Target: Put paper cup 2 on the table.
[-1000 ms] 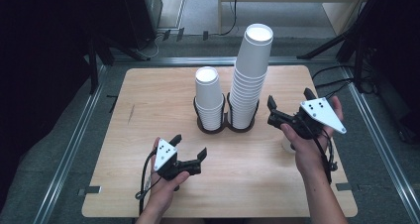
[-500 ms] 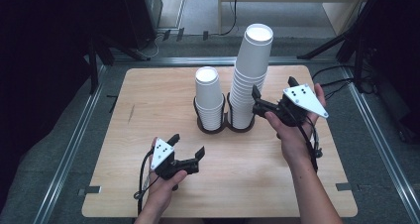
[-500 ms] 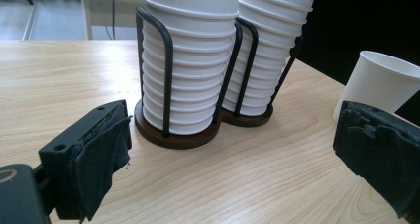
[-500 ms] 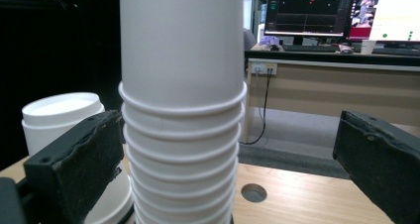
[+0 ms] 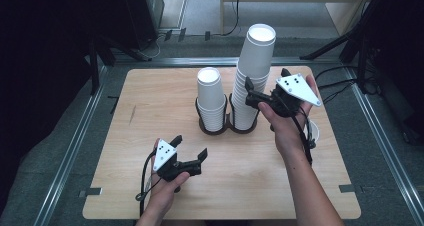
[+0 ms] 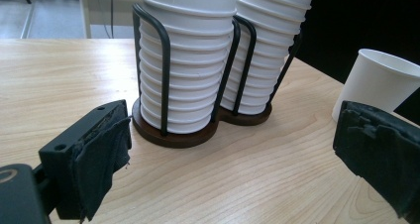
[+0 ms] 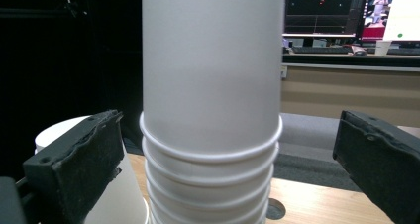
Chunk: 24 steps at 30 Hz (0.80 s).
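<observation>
Two stacks of white paper cups stand in a black wire double holder (image 5: 201, 117) at mid table. The short stack (image 5: 210, 93) is on the left and the tall stack (image 5: 256, 61) on the right. My right gripper (image 5: 250, 92) is open, its jaws either side of the tall stack (image 7: 210, 85) partway up, not touching it that I can see. The short stack's top (image 7: 54, 132) shows behind its left jaw. Near the front edge my left gripper (image 5: 191, 147) is open and holds nothing, aimed at the holder (image 6: 173, 132) from a short way off.
A single white cup (image 6: 379, 80) stands on the table to the right of the holder, partly hidden behind my right hand (image 5: 314, 132) in the high view. The wooden table (image 5: 150, 101) has metal rails around it. Monitors (image 7: 346, 11) sit far behind.
My right gripper has moved left from the table's right side up to the tall stack, so its jaws now flank it. The left gripper has hardly shifted.
</observation>
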Available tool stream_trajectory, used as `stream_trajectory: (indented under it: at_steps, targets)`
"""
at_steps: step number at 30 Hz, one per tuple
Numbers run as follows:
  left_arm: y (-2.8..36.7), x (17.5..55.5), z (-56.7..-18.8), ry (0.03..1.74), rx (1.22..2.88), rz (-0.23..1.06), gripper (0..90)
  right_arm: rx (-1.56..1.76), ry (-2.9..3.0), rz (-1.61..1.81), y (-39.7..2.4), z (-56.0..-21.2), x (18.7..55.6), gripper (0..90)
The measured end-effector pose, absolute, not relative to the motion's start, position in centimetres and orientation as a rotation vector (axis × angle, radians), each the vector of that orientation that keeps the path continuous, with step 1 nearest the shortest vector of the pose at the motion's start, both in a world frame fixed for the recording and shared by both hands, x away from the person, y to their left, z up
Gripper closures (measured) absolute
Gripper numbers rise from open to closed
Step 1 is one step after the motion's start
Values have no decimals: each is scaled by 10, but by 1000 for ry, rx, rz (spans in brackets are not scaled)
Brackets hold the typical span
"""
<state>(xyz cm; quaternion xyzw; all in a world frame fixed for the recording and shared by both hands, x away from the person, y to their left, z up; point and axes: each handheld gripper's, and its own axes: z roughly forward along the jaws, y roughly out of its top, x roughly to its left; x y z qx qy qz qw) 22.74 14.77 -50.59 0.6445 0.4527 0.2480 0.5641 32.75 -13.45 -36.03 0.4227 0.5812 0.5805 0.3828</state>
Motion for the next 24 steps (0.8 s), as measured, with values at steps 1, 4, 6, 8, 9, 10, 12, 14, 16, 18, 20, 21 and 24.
stream_trajectory:
  at_steps: [1, 4, 6, 8, 9, 10, 12, 14, 16, 18, 20, 21, 24]
  targets:
    - [148, 227, -506, 1065, 1517, 583, 16, 1075, 1486, 1480, -133, -360, 328, 0]
    - [147, 227, -506, 1066, 1517, 581, 15, 1073, 1484, 1489, -130, -358, 331, 0]
    - [145, 227, -506, 1065, 1524, 581, 15, 1076, 1483, 1491, -129, -357, 332, 0]
    - [141, 226, -506, 1063, 1521, 576, 16, 1079, 1482, 1499, -128, -355, 333, 0]
    - [139, 226, -506, 1062, 1523, 573, 15, 1081, 1482, 1503, -128, -354, 333, 0]
    - [136, 226, -506, 1054, 1530, 578, 16, 1077, 1482, 1500, -129, -353, 333, 0]
    - [129, 228, -506, 1047, 1540, 584, 15, 1069, 1483, 1503, -130, -351, 334, 0]
    - [121, 231, -505, 1037, 1545, 584, 15, 1066, 1488, 1511, -131, -350, 334, 0]
    - [112, 235, -502, 1026, 1549, 587, 16, 1061, 1505, 1514, -132, -349, 336, 0]
    - [103, 242, -498, 1019, 1537, 592, 15, 1061, 1519, 1518, -131, -348, 337, 0]
    - [92, 250, -494, 1009, 1530, 601, 15, 1059, 1532, 1516, -129, -348, 339, 0]
    - [87, 254, -492, 1006, 1527, 608, 15, 1059, 1539, 1514, -129, -348, 340, 0]
    - [75, 267, -486, 1001, 1516, 621, 15, 1064, 1552, 1512, -128, -348, 344, 0]
